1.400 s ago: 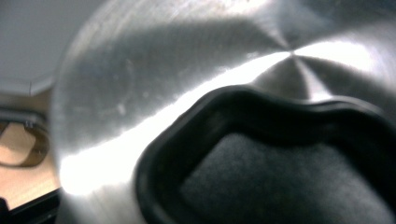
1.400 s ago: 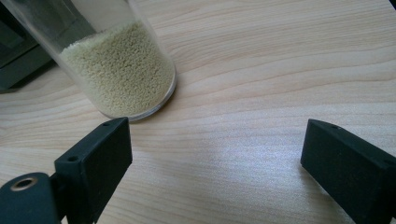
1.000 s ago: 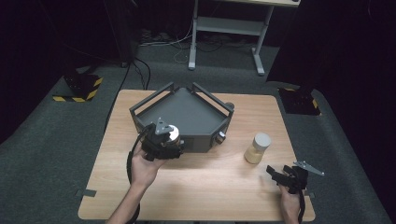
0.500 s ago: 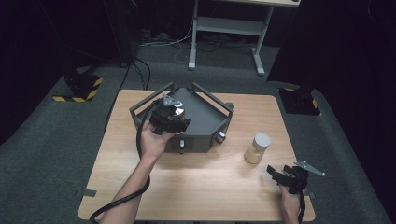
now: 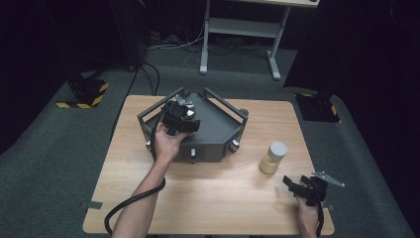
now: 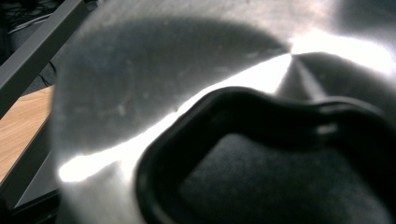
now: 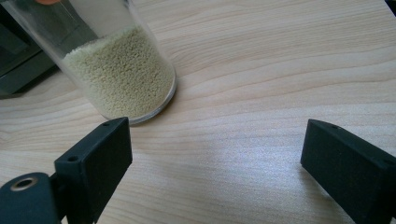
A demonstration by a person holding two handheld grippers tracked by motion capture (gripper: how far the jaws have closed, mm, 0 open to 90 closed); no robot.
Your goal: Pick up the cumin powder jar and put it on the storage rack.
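My left gripper (image 5: 179,118) hangs over the left part of a grey metal box with rails (image 5: 214,148) at the table's back. In the left gripper view a shiny brushed-metal cup (image 6: 154,79) with a black curved part (image 6: 261,107) sits right against the camera and hides the jaws, which look shut on it. At the front right, my right gripper (image 5: 299,184) rests low over the table. Its jaws stand open around bare wood (image 7: 215,144). A clear jar of beige grains (image 7: 122,77) with a white lid (image 5: 273,156) stands just beyond the left jaw, apart from it.
The wooden table (image 5: 223,198) has free room in front of the box and between the hands. A black cable (image 5: 130,204) trails from the left forearm off the front edge. Beyond the table are dark carpet, a white stand (image 5: 237,29) and striped floor blocks (image 5: 84,91).
My left hand has carried its gripper away from the box's front left corner, back over the box. The right gripper and the jar have stayed put.
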